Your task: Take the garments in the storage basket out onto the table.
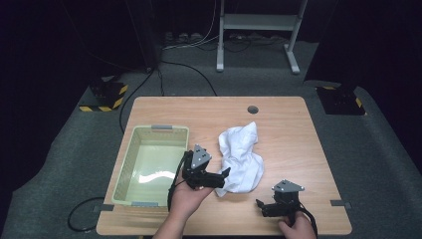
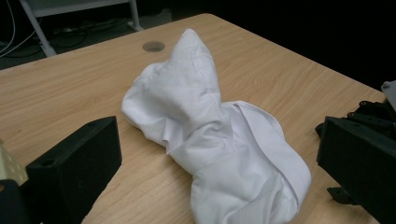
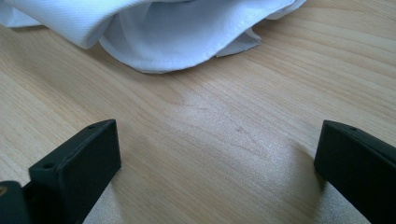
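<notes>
A crumpled white cloth (image 1: 242,157) lies bunched in the middle of the wooden table (image 1: 288,124). My left gripper (image 1: 225,179) is open at the cloth's near left end, its jaws spread on either side of the cloth (image 2: 219,140) without closing on it. My right gripper (image 1: 260,205) is open near the table's front right, a little short of the cloth's near edge (image 3: 177,32), with bare wood between its jaws.
A pale green plastic basket (image 1: 130,154) stands empty on the table's left side, right beside my left hand. A round cable hole (image 1: 253,109) sits near the far edge. Beyond the table are a metal stand (image 1: 259,30) and cables on the floor.
</notes>
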The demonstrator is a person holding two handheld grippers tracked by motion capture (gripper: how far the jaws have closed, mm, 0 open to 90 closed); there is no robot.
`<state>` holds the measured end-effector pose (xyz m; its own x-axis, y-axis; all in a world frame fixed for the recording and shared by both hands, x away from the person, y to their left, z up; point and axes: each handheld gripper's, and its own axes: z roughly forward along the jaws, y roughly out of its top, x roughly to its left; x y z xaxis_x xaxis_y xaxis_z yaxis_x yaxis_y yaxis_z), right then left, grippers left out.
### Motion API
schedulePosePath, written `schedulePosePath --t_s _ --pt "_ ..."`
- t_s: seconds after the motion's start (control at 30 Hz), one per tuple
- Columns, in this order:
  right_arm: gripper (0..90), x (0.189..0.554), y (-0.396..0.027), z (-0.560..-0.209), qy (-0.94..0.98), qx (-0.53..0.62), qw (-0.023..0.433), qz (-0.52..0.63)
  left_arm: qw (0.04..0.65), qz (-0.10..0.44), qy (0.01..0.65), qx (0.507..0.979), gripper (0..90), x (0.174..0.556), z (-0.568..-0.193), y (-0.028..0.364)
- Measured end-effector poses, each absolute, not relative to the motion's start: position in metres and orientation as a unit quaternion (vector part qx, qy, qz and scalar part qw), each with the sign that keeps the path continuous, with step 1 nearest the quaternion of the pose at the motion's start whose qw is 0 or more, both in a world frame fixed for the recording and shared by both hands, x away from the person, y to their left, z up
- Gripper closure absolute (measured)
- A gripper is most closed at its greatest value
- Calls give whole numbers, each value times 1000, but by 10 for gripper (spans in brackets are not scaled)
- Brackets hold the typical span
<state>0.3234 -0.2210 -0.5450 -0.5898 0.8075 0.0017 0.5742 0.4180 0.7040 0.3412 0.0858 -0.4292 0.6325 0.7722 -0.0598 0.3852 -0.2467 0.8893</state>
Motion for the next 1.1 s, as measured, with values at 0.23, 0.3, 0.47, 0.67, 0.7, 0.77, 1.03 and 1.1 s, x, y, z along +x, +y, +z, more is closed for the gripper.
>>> schedulePosePath --t_s 0.23,0.3,0.47,0.67,0.7,0.77,1.03,1.1 --pt "2 323 -221 -545 824 420 170 341 486 202 382 760 3 328 -427 95" --pt "2 323 -221 -545 824 420 170 341 484 207 379 761 3 323 -427 97" --pt "2 323 -221 -545 824 418 171 340 489 202 380 759 3 314 -432 102" --pt "2 323 -221 -545 825 418 172 340 496 195 365 763 3 298 -445 98" --pt "2 323 -221 -545 825 418 172 340 494 195 364 765 3 295 -448 96" --pt "2 323 -221 -545 825 418 172 339 492 195 361 768 3 291 -453 93" --pt "2 323 -221 -545 825 417 173 338 479 175 363 780 3 284 -483 83" --pt "2 323 -221 -545 825 418 173 338 475 175 359 784 3 283 -490 80"
